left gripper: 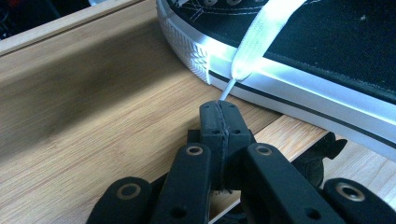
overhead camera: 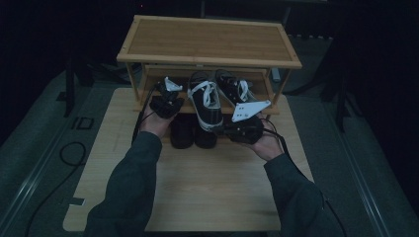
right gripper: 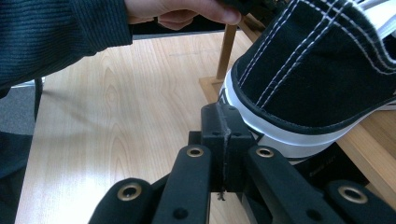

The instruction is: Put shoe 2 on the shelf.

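Bamboo rack [overhead camera: 207, 57] carries 2 black sneakers [overhead camera: 206, 103]; left gripper [left gripper: 219, 112] pinches 1 white lace tip [left gripper: 227, 88], right gripper [right gripper: 223, 122] closed, holding nothing, at 1 heel.

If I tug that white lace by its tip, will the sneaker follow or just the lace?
Probably only the lace at first: it looks flat and floppy. The left hand-held gripper is shut on its thin tip, which may slip. The sneaker, overhanging the shelf, might tip.

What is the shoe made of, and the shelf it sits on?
The shoe looks like black woven cloth, probably canvas, with white stitching. Its sole seems to be white rubber: smooth, slightly shiny, with a ribbed toe and a thin black stripe. The lace looks like flat white fabric. The shelf appears to be light wood, perhaps bamboo, going by its fine straight grain and matte finish.
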Action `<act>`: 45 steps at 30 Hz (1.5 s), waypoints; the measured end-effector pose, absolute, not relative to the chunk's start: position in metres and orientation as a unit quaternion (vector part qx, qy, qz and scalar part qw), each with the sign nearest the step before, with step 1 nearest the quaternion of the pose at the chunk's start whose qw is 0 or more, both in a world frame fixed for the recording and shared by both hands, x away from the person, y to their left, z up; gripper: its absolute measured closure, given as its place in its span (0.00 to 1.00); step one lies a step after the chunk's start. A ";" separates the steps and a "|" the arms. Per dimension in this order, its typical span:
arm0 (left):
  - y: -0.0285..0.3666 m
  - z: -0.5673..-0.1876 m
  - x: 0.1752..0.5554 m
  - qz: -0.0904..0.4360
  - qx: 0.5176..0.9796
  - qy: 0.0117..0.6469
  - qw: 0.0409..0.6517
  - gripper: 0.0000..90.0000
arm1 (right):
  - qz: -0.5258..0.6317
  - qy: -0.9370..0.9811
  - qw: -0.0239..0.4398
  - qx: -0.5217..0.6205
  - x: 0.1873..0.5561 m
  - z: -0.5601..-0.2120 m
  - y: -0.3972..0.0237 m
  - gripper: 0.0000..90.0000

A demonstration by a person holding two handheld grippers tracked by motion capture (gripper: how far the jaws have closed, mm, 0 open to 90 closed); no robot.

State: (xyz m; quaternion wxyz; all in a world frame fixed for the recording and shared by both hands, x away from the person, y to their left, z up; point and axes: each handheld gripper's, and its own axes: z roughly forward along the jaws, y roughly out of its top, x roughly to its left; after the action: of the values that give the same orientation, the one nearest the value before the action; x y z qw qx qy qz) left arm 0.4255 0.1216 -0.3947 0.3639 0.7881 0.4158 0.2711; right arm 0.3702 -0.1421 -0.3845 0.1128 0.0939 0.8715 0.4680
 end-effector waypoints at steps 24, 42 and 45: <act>0.122 -0.396 0.430 0.257 0.783 0.416 0.384 1.00 | 0.469 0.870 0.121 0.091 0.368 -0.385 -0.141 1.00; 0.118 -0.397 0.429 0.251 0.788 0.405 0.390 1.00 | 0.484 0.863 0.122 0.081 0.370 -0.389 -0.132 1.00; 0.117 -0.398 0.429 0.253 0.787 0.407 0.389 1.00 | 0.486 0.862 0.120 0.079 0.371 -0.390 -0.132 1.00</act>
State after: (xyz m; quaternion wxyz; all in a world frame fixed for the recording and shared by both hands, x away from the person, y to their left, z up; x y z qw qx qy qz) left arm 0.4286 0.1174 -0.3976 0.3893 0.7868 0.4066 0.2531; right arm 0.3712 -0.1321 -0.3896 0.1198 0.0795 0.8623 0.4856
